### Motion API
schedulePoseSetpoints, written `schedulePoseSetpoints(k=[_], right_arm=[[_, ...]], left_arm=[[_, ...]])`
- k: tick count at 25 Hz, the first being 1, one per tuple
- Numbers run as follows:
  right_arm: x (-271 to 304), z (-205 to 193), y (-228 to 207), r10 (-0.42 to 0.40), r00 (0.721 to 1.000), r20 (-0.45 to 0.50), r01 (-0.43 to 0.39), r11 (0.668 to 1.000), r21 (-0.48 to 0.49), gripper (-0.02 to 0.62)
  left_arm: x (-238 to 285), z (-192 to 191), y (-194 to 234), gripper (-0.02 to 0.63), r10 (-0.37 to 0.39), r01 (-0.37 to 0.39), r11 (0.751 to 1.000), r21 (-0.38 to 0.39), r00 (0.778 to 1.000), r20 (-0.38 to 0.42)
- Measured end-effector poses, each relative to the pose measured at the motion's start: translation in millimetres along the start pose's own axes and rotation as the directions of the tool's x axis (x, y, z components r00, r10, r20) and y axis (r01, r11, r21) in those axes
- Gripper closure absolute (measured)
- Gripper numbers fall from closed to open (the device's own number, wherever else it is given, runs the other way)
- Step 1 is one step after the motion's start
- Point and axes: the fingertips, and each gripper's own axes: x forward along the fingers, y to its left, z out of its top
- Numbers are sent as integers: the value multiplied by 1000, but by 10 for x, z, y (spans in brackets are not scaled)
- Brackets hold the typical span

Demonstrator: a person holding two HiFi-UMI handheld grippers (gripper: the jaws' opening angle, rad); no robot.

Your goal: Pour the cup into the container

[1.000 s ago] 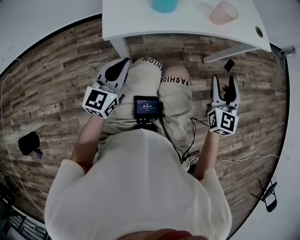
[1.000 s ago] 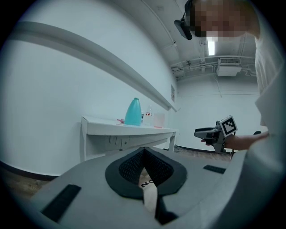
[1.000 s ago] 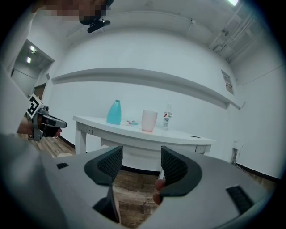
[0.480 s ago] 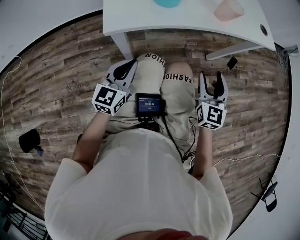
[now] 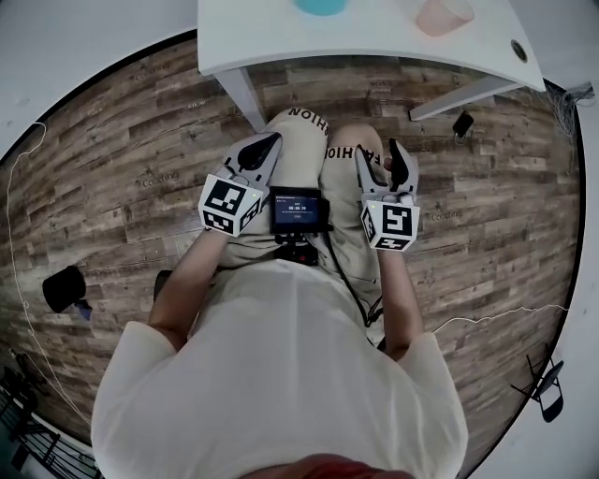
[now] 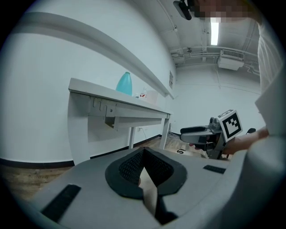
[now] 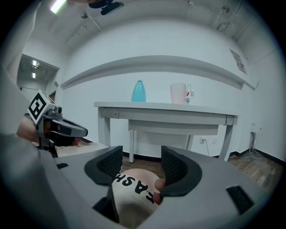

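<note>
Left gripper (image 6: 143,166): jaws pressed together, pads meeting along one line; nothing between them.
Right gripper (image 7: 142,169): jaws well apart, gripping nothing; the person's knee (image 7: 132,190) shows through the gap, below them.
Gripper position: both held low over the person's lap, one on each side of a small screen (image 5: 298,210) at the waist; both point toward the table.
Gripper spacing: apart from each other, the left above the left thigh, the right above the right thigh.
Trousers (image 5: 309,140): light cloth with dark printed letters across both knees.
Table (image 5: 374,42): white, on white legs, standing in front of the person's knees; neither gripper is over it.
Cup (image 5: 442,14): pink, upright on the table top toward the right side, well apart from both grippers.
Container (image 5: 323,6): teal, on the same table top, left of the cup with a bare gap between the two.
Bottle (image 7: 189,94): small and clear, just beside the cup on its far right side in the right gripper view.
Cup contents: cannot tell from any view.
Floor (image 5: 122,187): wood-pattern planks.
</note>
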Motion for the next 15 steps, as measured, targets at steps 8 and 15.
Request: schedulePoseSetpoints(k=[8, 15], right_arm=[[-104, 32, 24, -6, 1000, 29, 4, 999, 51, 318], [-132, 53, 251, 39, 998, 41, -41, 998, 47, 318]], left_arm=[[17, -114, -72, 595, -2, 2, 1000, 6, 1000, -10], [-9, -167, -7, 595, 14, -14, 997, -69, 1000, 3]])
